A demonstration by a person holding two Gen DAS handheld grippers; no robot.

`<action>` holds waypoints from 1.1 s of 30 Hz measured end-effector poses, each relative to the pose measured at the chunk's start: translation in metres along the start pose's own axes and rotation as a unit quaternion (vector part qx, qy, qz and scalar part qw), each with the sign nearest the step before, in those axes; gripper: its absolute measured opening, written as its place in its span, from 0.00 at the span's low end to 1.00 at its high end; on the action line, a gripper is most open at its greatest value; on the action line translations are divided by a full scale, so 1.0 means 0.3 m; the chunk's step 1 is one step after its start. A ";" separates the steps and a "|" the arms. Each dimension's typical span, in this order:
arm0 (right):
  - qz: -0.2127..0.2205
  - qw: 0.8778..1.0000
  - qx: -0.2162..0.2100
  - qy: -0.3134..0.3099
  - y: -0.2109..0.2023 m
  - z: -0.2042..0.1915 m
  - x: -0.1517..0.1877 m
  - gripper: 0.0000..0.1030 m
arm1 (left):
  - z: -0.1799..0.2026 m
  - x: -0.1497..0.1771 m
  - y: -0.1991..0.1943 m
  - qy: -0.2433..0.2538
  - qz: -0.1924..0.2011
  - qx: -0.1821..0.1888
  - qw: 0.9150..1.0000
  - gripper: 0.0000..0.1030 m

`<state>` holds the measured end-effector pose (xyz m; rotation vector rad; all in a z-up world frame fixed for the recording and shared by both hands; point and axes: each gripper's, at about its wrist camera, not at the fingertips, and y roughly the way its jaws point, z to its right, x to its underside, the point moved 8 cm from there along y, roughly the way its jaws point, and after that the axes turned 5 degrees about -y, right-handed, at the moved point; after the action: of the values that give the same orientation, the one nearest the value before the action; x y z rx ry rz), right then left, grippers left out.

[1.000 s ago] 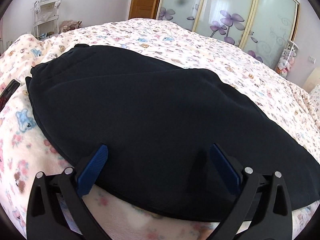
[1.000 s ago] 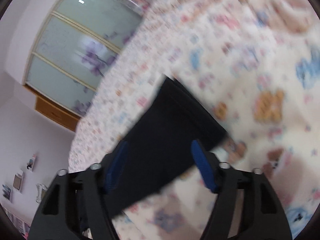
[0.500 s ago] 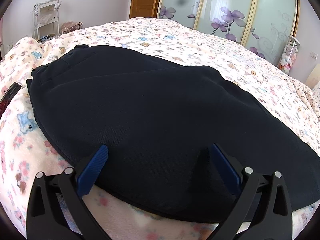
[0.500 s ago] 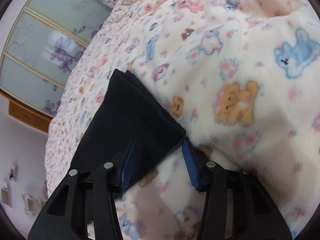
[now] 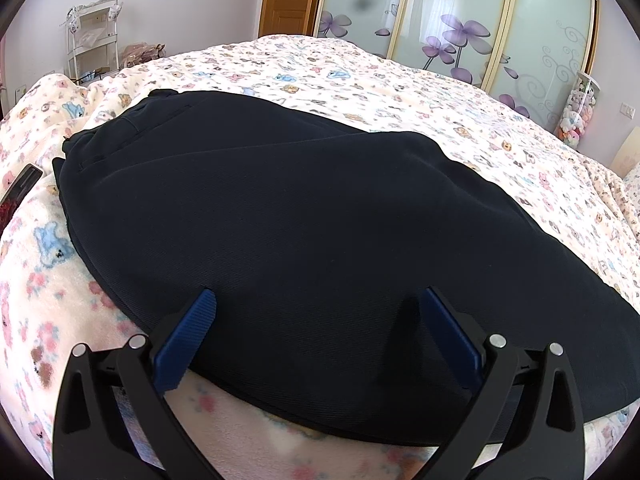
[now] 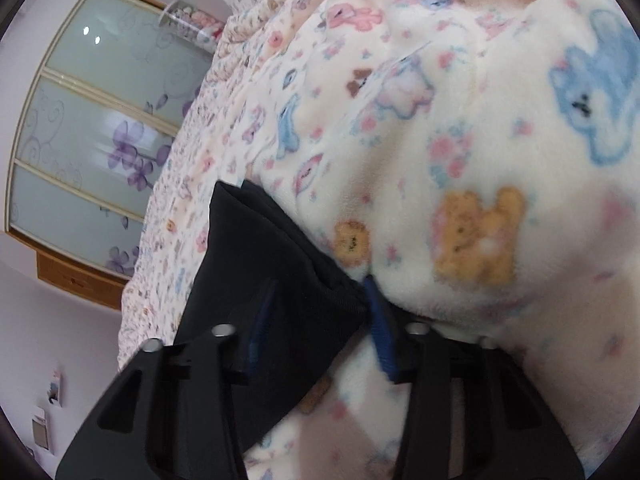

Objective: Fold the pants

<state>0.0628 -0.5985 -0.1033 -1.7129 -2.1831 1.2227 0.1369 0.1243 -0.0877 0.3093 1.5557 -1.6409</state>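
Down comes your right tool (image 6: 320,308), jaws closing around the dark navy twill pants (image 6: 276,280) hem corner; your left tool (image 5: 320,320) hovers spread wide over them.

Frosted floral wardrobe doors (image 5: 460,28), lilac walls (image 5: 192,8)

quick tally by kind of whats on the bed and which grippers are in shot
Dark navy pants: 1
Printed fleece blanket: 1
Dark flat object at the bed's left edge, too cut off to identify: 1
Grippers: 2, the left gripper with jaws wide over the pants, the right gripper closing around the pants' corner
Total: 5
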 end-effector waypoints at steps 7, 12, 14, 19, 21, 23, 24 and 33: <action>0.035 0.998 -0.055 0.025 -0.059 -0.040 -0.014 0.20 | -0.001 -0.001 0.001 0.001 0.000 -0.001 1.000 0.98; 0.061 0.994 -0.089 0.004 -0.097 -0.133 -0.009 0.20 | -0.003 -0.001 0.002 0.001 -0.001 -0.001 1.000 0.98; 0.064 0.991 -0.121 -0.009 -0.113 -0.190 0.000 0.15 | -0.003 0.000 0.001 0.001 -0.001 -0.001 1.000 0.98; 0.079 0.977 -0.157 -0.121 -0.167 -0.417 0.069 0.15 | -0.003 -0.001 0.001 0.001 -0.001 -0.001 1.000 0.98; 0.070 0.968 -0.172 -0.167 -0.163 -0.522 0.127 0.15 | -0.004 -0.001 0.002 0.002 -0.001 -0.002 1.000 0.98; 0.048 0.960 -0.194 -0.195 -0.146 -0.613 0.194 0.15 | -0.005 -0.001 0.002 0.002 -0.001 -0.001 1.000 0.98; 0.024 0.954 -0.210 -0.214 -0.122 -0.685 0.252 0.15 | -0.006 -0.001 0.002 0.001 -0.001 0.000 1.000 0.98; -0.165 0.908 -0.297 -0.246 0.120 -1.101 0.789 0.15 | -0.007 0.000 -0.005 -0.007 -0.001 0.008 1.000 0.98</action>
<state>0.1817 -0.2239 0.0059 -1.1486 -3.2504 1.0431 0.1351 0.1259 -0.0870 0.3058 1.5332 -1.6545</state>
